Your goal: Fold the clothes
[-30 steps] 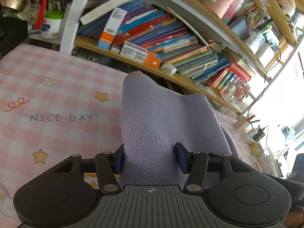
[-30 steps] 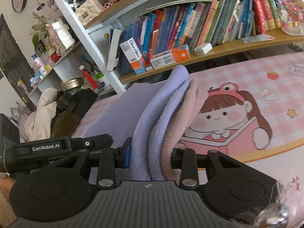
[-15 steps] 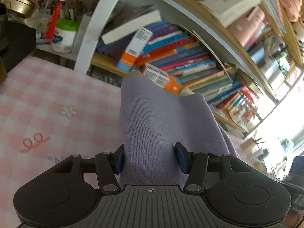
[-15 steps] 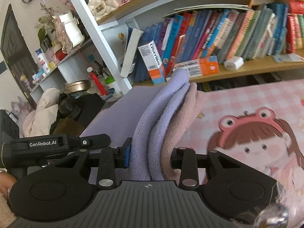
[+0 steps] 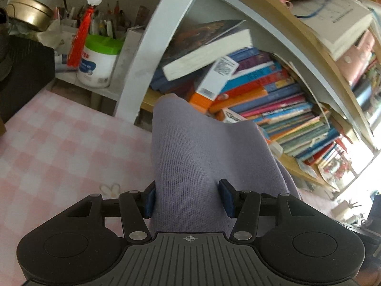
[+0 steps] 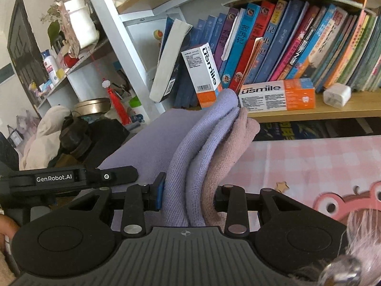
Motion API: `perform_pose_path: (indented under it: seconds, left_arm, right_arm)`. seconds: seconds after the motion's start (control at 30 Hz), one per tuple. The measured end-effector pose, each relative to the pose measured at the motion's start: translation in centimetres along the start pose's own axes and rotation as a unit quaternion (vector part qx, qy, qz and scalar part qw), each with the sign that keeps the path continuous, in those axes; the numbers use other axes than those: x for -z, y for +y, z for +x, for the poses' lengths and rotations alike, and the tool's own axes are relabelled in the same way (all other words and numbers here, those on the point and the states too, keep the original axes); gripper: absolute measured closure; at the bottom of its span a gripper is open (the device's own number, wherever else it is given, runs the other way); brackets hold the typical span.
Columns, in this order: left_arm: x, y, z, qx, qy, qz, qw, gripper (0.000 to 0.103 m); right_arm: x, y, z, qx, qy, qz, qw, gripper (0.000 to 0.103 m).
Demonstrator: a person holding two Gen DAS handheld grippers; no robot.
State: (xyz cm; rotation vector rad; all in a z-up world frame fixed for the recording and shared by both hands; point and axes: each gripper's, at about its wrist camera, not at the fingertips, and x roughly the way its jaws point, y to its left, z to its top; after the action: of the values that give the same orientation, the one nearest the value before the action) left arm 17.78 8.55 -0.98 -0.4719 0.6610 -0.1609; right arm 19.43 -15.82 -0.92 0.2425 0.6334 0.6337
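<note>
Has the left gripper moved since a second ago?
Yes. The left gripper, shut on the purple garment, has moved toward the bookshelf: the books loom larger and the mat's "NICE DAY" print has gone from view.

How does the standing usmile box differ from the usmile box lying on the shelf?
The standing box is propped upright and tilted against the books; the lying box rests flat along the shelf. The standing box shows its barcode side, the lying box its long front. The purple knit overlaps the standing box's bottom edge, the lying box's left corner. Both are white and orange.
</note>
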Motion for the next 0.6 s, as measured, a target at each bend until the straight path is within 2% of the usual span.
perform_pose_path:
  seconds: [0.17,0.27,0.33,0.37,0.43,0.5,0.6]
  left_arm:
    - [0.6,1.5,3.1,-0.019,0.042,0.003,0.9989,0.05]
    - [1.2,1.8,3.3,-0.021,0.044,0.005,0.9988,0.046]
    - [1.2,1.9,3.2,-0.023,0.046,0.005,0.9987,0.044]
    - [1.2,1.8,3.2,-0.029,0.046,0.008,0.9985,0.041]
    - [1.1,1.5,2.9,-0.045,0.046,0.017,0.9978,0.033]
    - [1.1,1.2,2.6,-0.056,0.047,0.028,0.9969,0.027]
    - [1.1,0.9,1.7,-0.071,0.041,0.038,0.9959,0.021]
  right_arm:
    - [1.2,-2.4,3.2,0.015,0.037,0.039,0.998,0.07]
    - [2.0,-3.8,3.7,0.019,0.046,0.075,0.996,0.065]
    - [2.2,-4.4,3.5,0.02,0.044,0.097,0.994,0.054]
    - [2.2,-4.6,3.3,0.023,0.044,0.101,0.994,0.052]
    - [2.1,-4.5,3.0,0.037,0.044,0.098,0.994,0.037]
    - [2.0,-4.3,2.5,0.058,0.045,0.093,0.993,0.028]
    - [1.9,-3.8,1.3,0.08,0.042,0.076,0.993,0.022]
